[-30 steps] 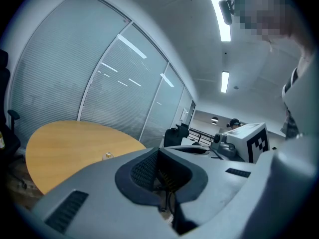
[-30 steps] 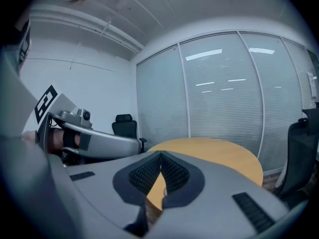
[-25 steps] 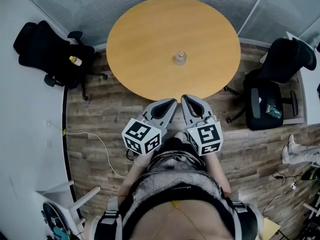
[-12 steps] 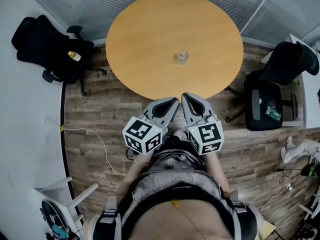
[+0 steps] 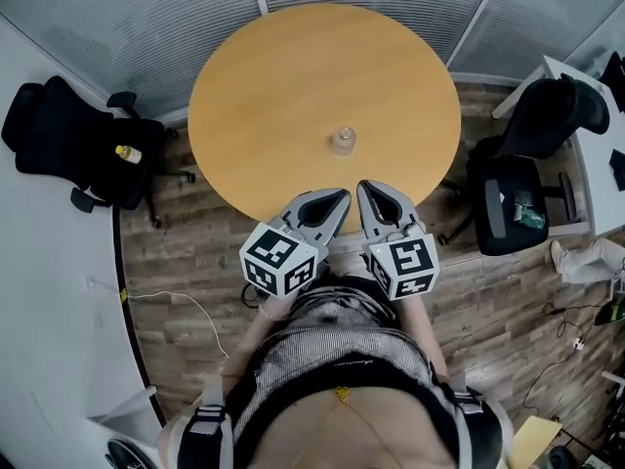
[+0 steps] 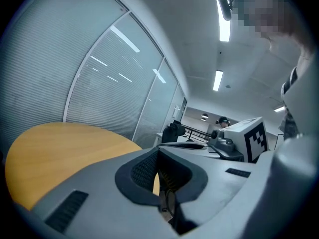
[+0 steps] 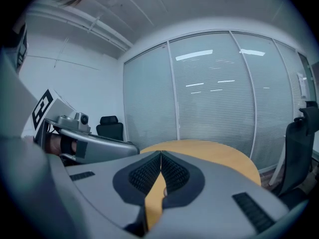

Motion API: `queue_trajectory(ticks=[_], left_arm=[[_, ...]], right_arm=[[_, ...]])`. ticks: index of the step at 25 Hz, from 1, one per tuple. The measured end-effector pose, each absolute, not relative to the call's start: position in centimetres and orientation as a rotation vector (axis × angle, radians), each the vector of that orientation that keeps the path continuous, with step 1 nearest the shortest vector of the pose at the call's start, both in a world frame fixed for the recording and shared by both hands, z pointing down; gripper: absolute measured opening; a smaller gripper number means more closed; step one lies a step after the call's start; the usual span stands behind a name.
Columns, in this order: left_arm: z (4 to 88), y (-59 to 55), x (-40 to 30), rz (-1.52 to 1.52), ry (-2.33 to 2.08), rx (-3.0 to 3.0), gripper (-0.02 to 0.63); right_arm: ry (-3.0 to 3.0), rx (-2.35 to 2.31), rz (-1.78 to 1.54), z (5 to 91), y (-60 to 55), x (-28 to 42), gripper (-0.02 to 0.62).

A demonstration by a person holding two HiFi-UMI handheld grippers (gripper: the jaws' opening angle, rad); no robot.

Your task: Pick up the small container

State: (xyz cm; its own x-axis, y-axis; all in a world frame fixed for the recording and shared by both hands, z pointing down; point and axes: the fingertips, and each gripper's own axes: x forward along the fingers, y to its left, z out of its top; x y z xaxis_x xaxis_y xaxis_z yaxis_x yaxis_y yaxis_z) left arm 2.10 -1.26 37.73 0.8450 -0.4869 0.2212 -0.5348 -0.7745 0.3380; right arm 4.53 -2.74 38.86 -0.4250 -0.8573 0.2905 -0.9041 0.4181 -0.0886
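Observation:
The small clear container [image 5: 342, 140] stands upright on the round wooden table [image 5: 264, 96], a little toward the near side of its middle. In the head view both grippers are held side by side at the table's near edge, short of the container. The left gripper [image 5: 341, 194] is shut and empty, its tips meeting in its own view [image 6: 159, 149]. With its jaws closed tip to tip [image 7: 160, 153], the right gripper [image 5: 362, 186] also holds nothing. Neither gripper view shows the container.
A black office chair [image 5: 68, 135] with a small yellow bottle [image 5: 123, 152] on it stands left of the table. Another black chair [image 5: 527, 174] is at the right, beside a white desk [image 5: 596, 115]. Glass walls with blinds [image 5: 146, 18] run behind. A cable [image 5: 186, 296] lies on the wood floor.
Both grippers have moved forward together toward the table; their tips now reach its near edge. The container sits closer to them. Both jaws stay shut.

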Motion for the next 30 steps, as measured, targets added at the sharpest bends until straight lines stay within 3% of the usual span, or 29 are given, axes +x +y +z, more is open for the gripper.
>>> queue_trajectory(ticks=[30], left_arm=[[39.5,-10.6,0.6,0.210,-0.688,2.598,0.005]], right_arm=[[-2.415,1.598,0.393,40.7,-11.9,3.3,0.020]])
